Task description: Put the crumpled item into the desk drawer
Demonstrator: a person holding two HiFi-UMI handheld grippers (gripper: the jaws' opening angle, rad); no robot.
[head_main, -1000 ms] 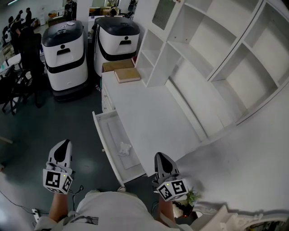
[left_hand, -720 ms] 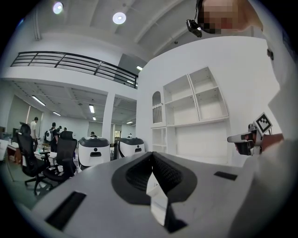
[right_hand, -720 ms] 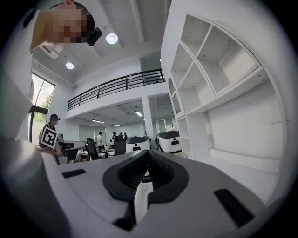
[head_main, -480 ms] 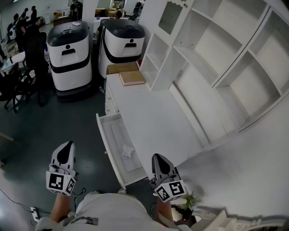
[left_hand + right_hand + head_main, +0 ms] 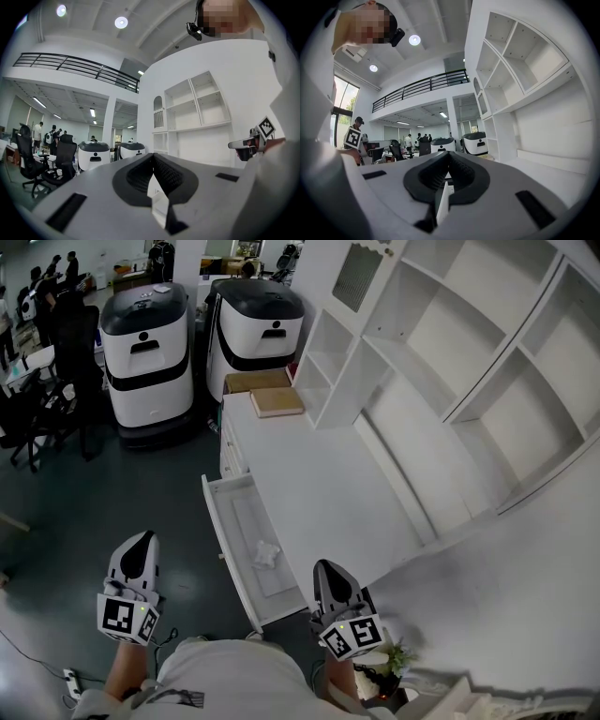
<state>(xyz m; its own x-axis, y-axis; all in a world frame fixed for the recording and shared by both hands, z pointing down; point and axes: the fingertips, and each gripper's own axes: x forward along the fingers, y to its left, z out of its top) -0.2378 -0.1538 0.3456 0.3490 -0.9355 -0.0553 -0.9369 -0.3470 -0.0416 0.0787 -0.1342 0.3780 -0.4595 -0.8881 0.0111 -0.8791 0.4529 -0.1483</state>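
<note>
Paper or thin cloth is my best reading of the crumpled item (image 5: 265, 554), a small white wad that already lies inside the open desk drawer (image 5: 230, 540), toward the end nearest the person, on a flat pale sheet (image 5: 251, 526) that covers part of the bottom. The drawer stands pulled out from the side of the white tabletop (image 5: 319, 474), and nothing touches the wad. The left gripper (image 5: 139, 542) hangs over the dark floor, well apart from the drawer, and its own view shows the jaws pressed together with nothing between them. The right gripper (image 5: 324, 570) hovers near the drawer's near corner, by the tabletop's edge; its jaws also meet tip to tip and pinch nothing. From how things lie, the placing looks done, and pushing the drawer in is probably what remains. The wad should be very light, soft and springy, neither fragile nor slippery. It would squash under the jaws rather than slide out of them. If it had to be taken up again, a gentle pinch across one of its raised folds at the top would serve. Being so light, it may shift if the drawer is shut with a jolt, so a slow push on the long front panel seems wise.
</note>
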